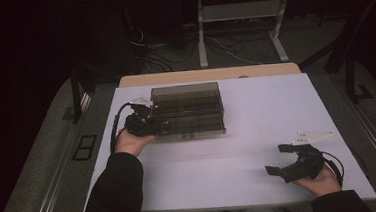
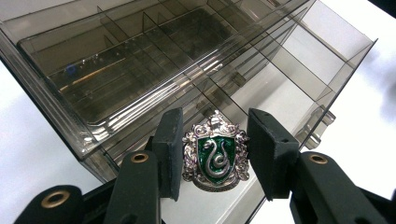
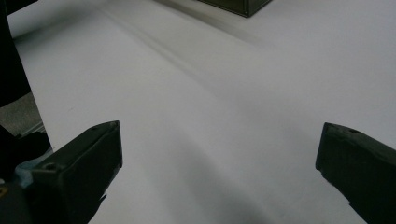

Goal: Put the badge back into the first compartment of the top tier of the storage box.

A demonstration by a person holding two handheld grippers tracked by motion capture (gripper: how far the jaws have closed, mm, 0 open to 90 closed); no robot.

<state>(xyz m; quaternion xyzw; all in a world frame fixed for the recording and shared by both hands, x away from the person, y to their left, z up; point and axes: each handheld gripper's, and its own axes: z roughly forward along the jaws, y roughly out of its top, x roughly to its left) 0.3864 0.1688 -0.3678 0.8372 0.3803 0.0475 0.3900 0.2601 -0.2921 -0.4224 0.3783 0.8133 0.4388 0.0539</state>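
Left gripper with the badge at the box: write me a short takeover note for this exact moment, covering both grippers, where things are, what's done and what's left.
Left gripper: shut on the crest badge, a silver shield with a green snake, held between its pads at the open near-left corner of the smoky divided organiser box.
Right gripper: open, holding nothing, low over the white table at the near right, well away from the box.
Done: badge picked up and brought to the box.
Left: probably set the badge into one of the compartments and release; it is not released yet. Which compartment is meant I cannot tell.
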